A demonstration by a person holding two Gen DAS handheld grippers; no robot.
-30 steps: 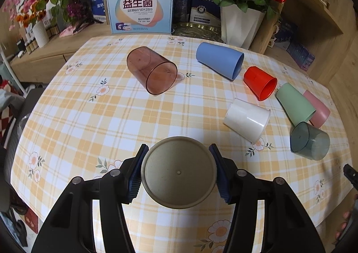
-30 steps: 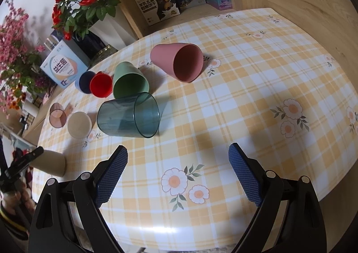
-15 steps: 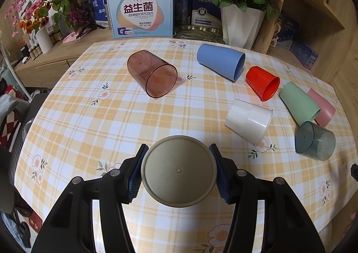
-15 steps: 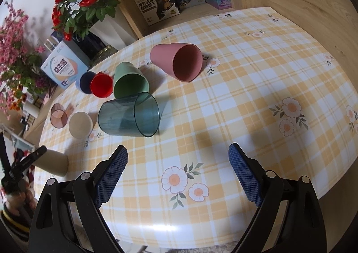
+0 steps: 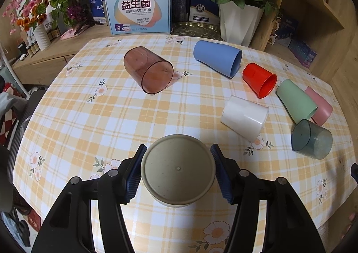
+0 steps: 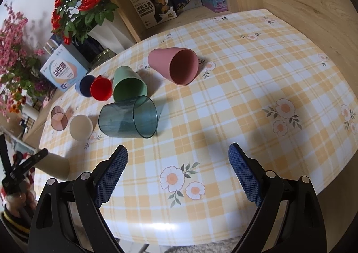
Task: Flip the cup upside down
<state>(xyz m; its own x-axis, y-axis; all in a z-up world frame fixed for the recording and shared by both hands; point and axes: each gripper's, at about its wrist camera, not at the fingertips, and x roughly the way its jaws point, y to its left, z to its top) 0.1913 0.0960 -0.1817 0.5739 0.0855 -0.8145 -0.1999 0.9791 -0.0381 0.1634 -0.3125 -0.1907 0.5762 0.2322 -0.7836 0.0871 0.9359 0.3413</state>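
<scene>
My left gripper (image 5: 177, 170) is shut on a beige cup (image 5: 177, 169), base toward the camera, held near the checked tablecloth (image 5: 89, 123) at the table's near edge. The same cup (image 6: 54, 166) and left gripper show at the far left of the right wrist view. My right gripper (image 6: 177, 174) is open and empty above the tablecloth (image 6: 235, 100), just in front of a teal clear cup (image 6: 128, 120) lying on its side.
Lying on their sides are a brown clear cup (image 5: 148, 69), blue cup (image 5: 216, 58), red cup (image 5: 259, 79), white cup (image 5: 245, 116), green cup (image 5: 295, 102), pink cup (image 5: 320, 105) and the teal cup (image 5: 312, 139). A box (image 5: 138, 7) and vase (image 5: 239, 22) stand behind.
The left gripper has tilted with the beige cup, so the table scene has shifted in its view. The right gripper has barely moved.
</scene>
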